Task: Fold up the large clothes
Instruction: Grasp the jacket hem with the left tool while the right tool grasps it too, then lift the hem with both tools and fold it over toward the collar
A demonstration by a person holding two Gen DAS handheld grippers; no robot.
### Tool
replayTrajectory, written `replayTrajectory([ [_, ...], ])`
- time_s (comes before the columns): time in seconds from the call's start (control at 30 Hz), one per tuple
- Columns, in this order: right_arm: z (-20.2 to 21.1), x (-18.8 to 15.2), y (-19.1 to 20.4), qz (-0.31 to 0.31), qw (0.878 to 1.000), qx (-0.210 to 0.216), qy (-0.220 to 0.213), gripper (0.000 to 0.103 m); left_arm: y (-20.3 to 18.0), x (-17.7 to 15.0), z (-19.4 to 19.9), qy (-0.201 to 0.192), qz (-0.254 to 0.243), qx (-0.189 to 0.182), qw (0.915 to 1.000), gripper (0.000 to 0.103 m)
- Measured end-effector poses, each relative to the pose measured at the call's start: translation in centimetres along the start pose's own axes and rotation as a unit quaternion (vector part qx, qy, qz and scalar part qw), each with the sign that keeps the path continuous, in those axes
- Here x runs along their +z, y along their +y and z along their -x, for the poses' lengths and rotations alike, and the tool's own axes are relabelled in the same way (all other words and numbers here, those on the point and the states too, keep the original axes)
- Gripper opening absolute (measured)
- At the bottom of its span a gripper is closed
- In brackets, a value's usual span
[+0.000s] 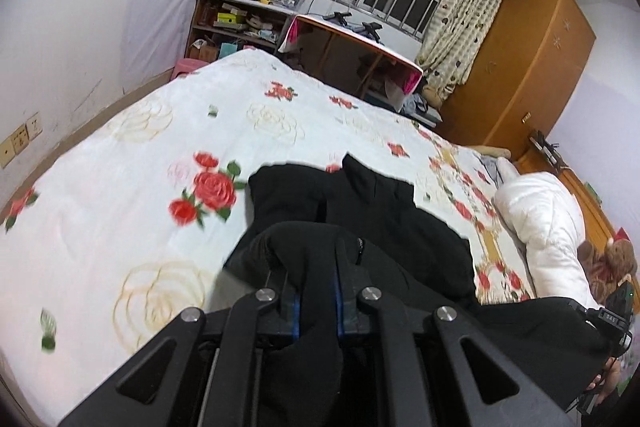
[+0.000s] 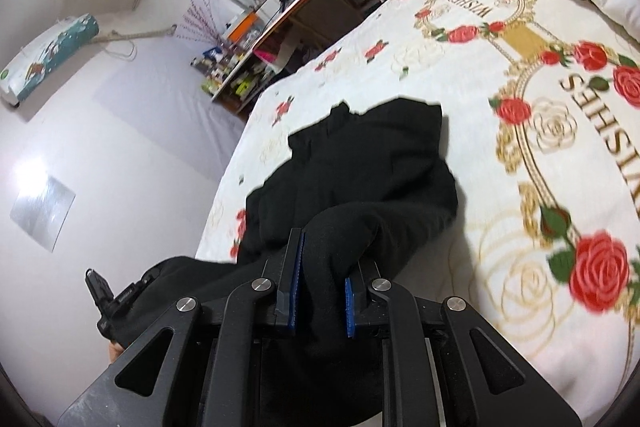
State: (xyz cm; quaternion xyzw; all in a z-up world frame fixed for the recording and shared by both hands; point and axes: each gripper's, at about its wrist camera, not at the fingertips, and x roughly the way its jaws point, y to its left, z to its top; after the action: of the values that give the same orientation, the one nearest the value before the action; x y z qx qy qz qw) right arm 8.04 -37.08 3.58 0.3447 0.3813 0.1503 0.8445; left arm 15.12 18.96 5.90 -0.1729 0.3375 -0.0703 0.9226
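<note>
Matt black cloth garment (image 1: 360,211); smooth rose-printed cotton-like bedspread (image 1: 140,155)

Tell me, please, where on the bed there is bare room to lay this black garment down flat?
The widest bare stretch of the bedspread lies between the black garment and the wall side. Another free patch runs beyond the garment toward the desk. It is crowded by the white duvet and the teddy bear.
</note>
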Motion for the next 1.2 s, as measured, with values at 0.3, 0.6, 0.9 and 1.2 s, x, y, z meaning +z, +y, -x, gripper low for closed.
replayTrajectory([
  [0.3, -6.9, 9.3, -0.7, -0.030, 0.999, -0.019, -0.015, 0.016, -1.0, 6.7, -8.6, 0.000, 0.011, 0.007, 0.9999, 0.012],
  [0.6, -17.8, 14.6, -5.9, -0.080, 0.994, -0.067, 0.030, 0.017, 0.9, 8.5, -21.2, 0.069, 0.019, 0.057, 0.9958, 0.013],
  [0.9, -23.7, 16.4, -9.7, -0.132, 0.987, -0.071, 0.058, 0.035, 2.4, 9.1, -27.8, 0.120, 0.048, 0.034, 0.9910, 0.020],
  [1.2, -17.4, 18.9, -5.4, -0.030, 0.999, -0.019, -0.029, 0.073, 4.6, 11.6, -23.5, 0.116, 0.162, -0.100, 0.9749, 0.047],
])
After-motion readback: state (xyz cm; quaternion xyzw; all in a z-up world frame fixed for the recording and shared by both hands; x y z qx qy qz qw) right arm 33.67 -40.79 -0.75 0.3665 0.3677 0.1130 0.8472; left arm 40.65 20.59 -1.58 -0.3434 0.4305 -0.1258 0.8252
